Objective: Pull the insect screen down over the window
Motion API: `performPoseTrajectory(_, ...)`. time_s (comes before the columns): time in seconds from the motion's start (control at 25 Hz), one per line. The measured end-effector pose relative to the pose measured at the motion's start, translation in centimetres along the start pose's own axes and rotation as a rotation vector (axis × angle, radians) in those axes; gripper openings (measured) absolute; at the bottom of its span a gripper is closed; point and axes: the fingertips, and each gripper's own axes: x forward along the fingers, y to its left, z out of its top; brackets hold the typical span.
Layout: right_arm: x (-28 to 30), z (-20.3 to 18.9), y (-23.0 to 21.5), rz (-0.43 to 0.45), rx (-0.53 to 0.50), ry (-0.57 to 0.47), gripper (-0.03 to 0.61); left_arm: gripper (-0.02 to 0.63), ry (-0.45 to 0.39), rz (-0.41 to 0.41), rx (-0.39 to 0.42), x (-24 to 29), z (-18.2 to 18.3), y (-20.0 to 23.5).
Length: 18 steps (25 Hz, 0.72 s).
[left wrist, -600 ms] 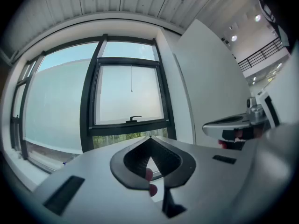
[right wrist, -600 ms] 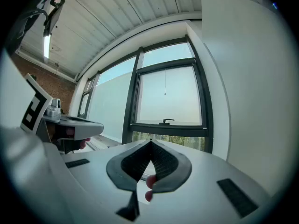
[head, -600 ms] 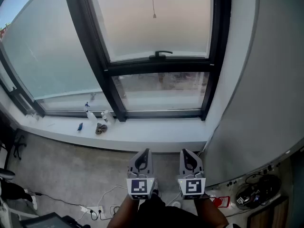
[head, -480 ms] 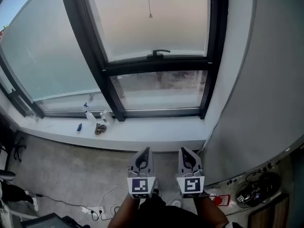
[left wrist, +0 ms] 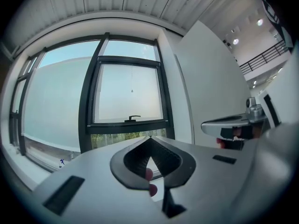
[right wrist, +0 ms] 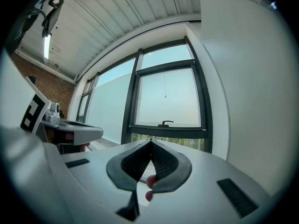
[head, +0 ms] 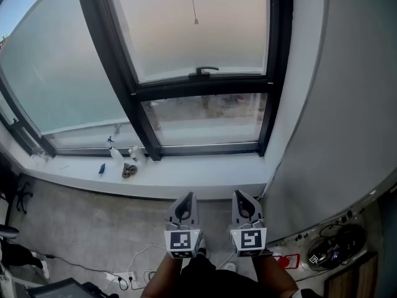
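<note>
I hold left gripper (head: pixel 185 198) and right gripper (head: pixel 242 197) side by side short of the sill's (head: pixel 186 182) near edge, jaws together on nothing, parked pre-reach I reckon, since the cord (head: pixel 193 8) hangs high in the upper pane (head: pixel 211 42), well apart, and the screen looks not yet down.

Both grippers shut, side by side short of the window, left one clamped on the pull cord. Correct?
No: the left gripper is shut on nothing. The left gripper view shows the pull cord hanging well ahead, against the window. Rest holds; the right gripper is shut too.
</note>
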Motion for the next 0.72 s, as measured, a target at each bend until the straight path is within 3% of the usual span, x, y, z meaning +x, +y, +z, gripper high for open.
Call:
performPoseTrajectory(0.56, 1.7, -1.1, -0.2, -0.016, 0.034, 0.052, 0.002, 0.002, 0.019, 0.01, -0.007, 1.2, -0.7, 1.6)
performPoseTrajectory(0.72, 2.7, -1.3, -0.2, -0.02, 0.038, 0.068, 0.002, 0.002, 0.025, 0.005, -0.047, 2.1, -0.1, 1.8)
